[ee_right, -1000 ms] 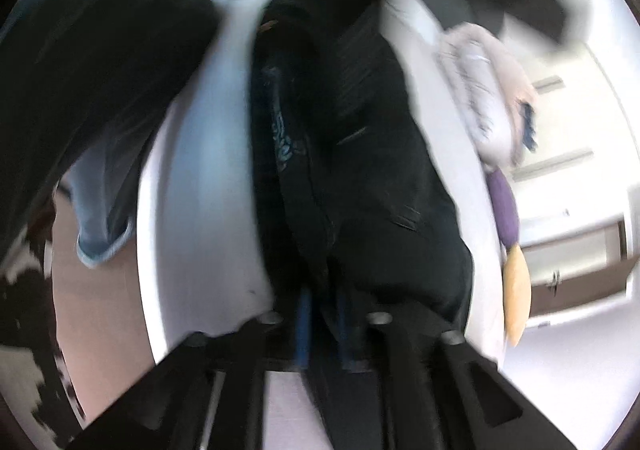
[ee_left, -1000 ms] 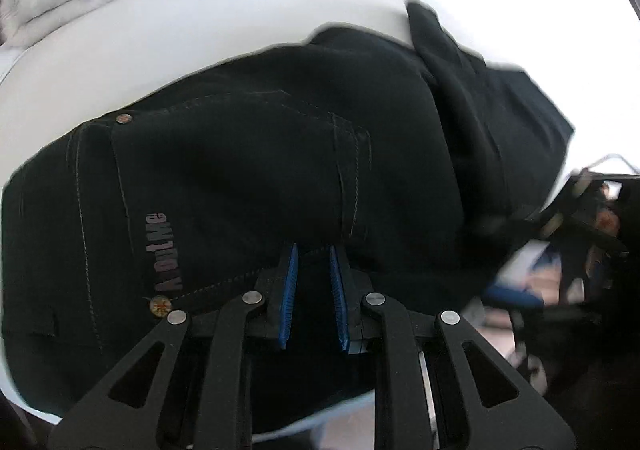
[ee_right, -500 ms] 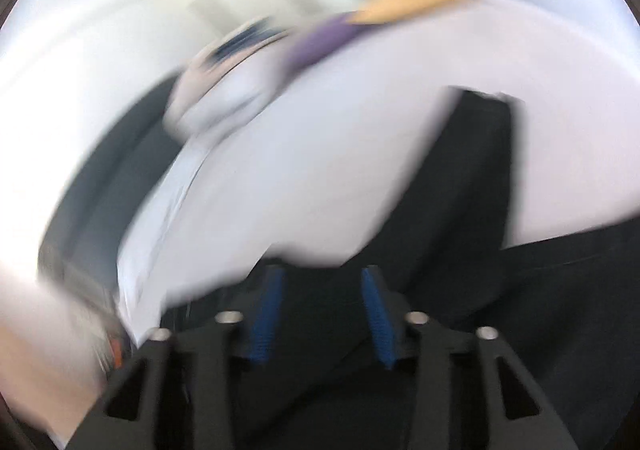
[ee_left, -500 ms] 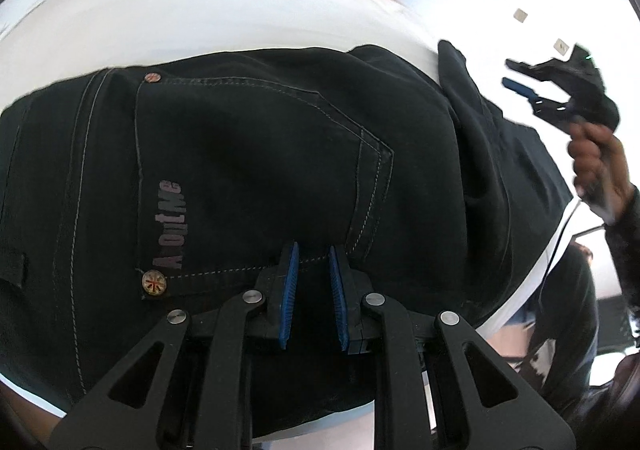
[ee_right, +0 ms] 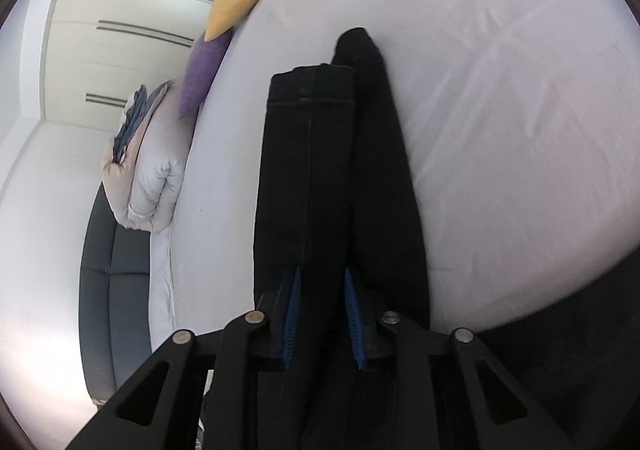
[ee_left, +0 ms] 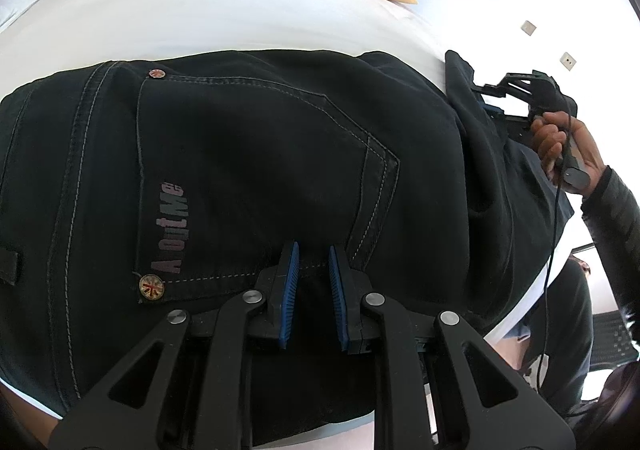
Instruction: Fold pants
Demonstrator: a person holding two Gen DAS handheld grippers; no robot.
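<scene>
R gripper swung round since half a sec ago, and I had it over the leg end of the pants on the bed, fingers apart astride denim. L gripper sat by the pocket, fingers open, gripping nothing. Next fold looked ready.

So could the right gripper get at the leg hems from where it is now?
Probably yes: the right gripper sits over the pants legs, and the hems lie straight ahead on the bed with nothing lying across them.
</scene>
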